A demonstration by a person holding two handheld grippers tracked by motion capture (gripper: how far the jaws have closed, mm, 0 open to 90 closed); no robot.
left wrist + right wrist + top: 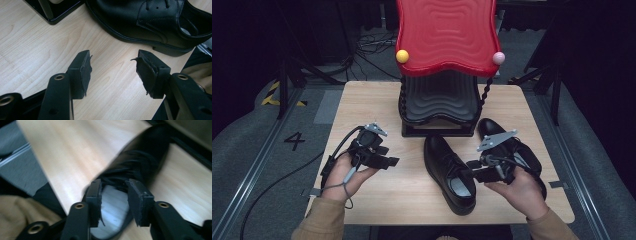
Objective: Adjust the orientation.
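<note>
Right gripper (471, 165) over the opening of the near black leather lace-up shoe (448, 172), jaws part open around the collar, nothing clamped. Same shoe lying mid-table on the pale wooden tabletop (377, 190), toe towards the black wavy rack with red wavy top (446, 35). Second black shoe (512, 147) just behind the right hand. Left gripper (394, 161) wide open, empty, hovering over bare wood beside the shoe.

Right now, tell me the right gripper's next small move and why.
Probably ease the right gripper a little lower and shut it on the near shoe at its collar. Its jaws stand open over the shoe's opening, gripping nothing, while the left gripper hangs open, apart from the shoe.
</note>
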